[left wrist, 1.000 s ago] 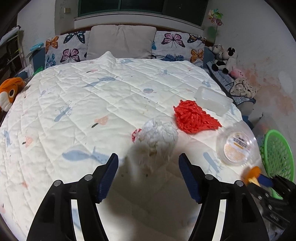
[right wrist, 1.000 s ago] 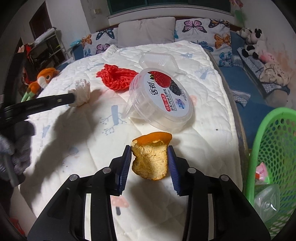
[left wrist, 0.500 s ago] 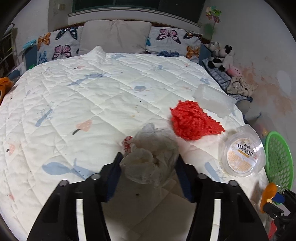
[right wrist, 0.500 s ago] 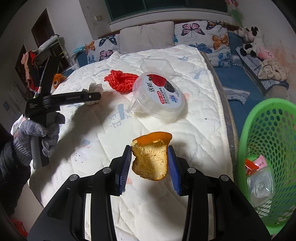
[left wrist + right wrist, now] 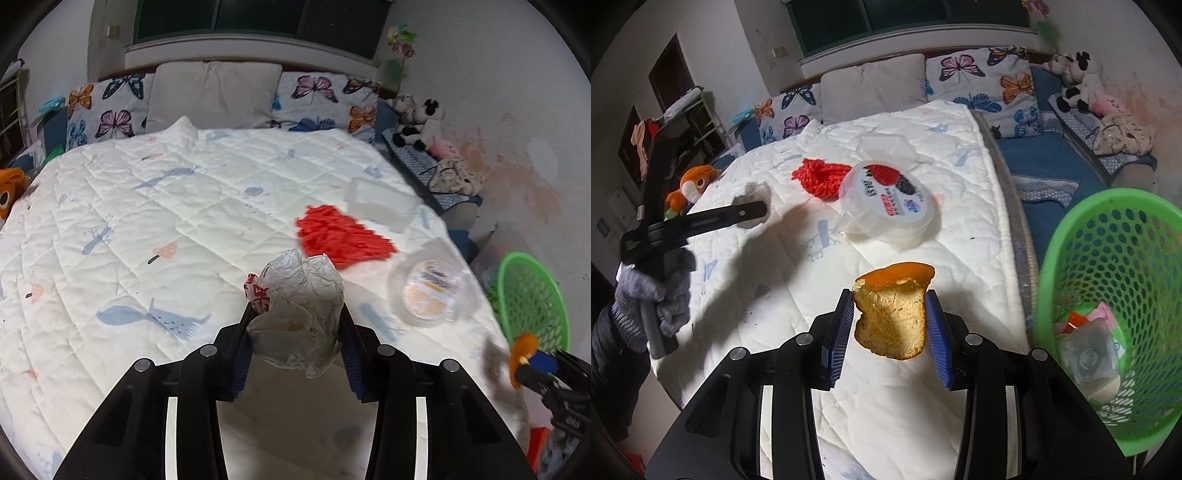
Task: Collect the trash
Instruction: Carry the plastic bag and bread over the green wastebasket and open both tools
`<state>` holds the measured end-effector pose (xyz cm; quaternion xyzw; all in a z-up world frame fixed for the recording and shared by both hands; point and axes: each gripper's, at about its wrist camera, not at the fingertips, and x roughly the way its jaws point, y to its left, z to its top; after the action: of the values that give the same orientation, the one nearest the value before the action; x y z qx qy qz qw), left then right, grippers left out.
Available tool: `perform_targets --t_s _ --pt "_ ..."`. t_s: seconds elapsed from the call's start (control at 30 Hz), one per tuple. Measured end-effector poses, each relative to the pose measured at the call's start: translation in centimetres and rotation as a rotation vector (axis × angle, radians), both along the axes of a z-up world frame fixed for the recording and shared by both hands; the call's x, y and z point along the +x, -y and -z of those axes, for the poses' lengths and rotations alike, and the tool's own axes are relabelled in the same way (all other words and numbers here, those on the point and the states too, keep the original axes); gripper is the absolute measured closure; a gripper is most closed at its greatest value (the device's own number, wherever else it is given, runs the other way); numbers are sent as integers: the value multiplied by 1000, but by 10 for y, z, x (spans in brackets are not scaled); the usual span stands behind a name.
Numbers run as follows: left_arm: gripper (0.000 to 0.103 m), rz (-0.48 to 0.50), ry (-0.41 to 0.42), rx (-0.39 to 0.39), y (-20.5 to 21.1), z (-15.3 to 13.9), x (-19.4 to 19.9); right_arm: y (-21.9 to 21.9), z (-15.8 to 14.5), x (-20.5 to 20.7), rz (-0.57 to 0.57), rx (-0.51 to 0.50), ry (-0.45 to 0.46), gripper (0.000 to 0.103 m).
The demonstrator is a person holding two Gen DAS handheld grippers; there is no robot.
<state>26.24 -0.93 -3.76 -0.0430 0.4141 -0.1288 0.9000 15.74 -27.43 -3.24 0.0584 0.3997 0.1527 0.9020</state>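
Note:
My left gripper (image 5: pixel 295 332) is shut on a crumpled white paper wrapper (image 5: pixel 299 310) and holds it above the white quilt (image 5: pixel 147 206). It also shows in the right wrist view (image 5: pixel 753 214) at the left. My right gripper (image 5: pixel 890 325) is shut on a piece of orange peel (image 5: pixel 890 314) and holds it above the bed's right edge, left of the green basket (image 5: pixel 1108 258). The basket holds some trash. On the quilt lie a red net (image 5: pixel 340 236), a round clear tub with a fruit label (image 5: pixel 886 199) and a clear plastic box (image 5: pixel 380 206).
Butterfly pillows (image 5: pixel 317 96) and a grey pillow (image 5: pixel 214 92) line the headboard. Soft toys (image 5: pixel 421 122) lie on a blue strip beside the right wall. An orange plush (image 5: pixel 690 184) sits at the bed's left edge.
My left gripper closed on the paper wrapper and lifted it off the quilt. My right gripper carried the orange peel right, closer to the green basket.

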Motion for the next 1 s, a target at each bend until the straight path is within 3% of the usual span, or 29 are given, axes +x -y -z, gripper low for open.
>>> perform_targets --t_s 0.37,1.0 --pt "62 132 61 -27 55 -37 -34 55 -10 -16 126 -20 26 63" --pt "62 385 58 -23 201 -45 -47 181 0 -37 389 -61 -4 58"
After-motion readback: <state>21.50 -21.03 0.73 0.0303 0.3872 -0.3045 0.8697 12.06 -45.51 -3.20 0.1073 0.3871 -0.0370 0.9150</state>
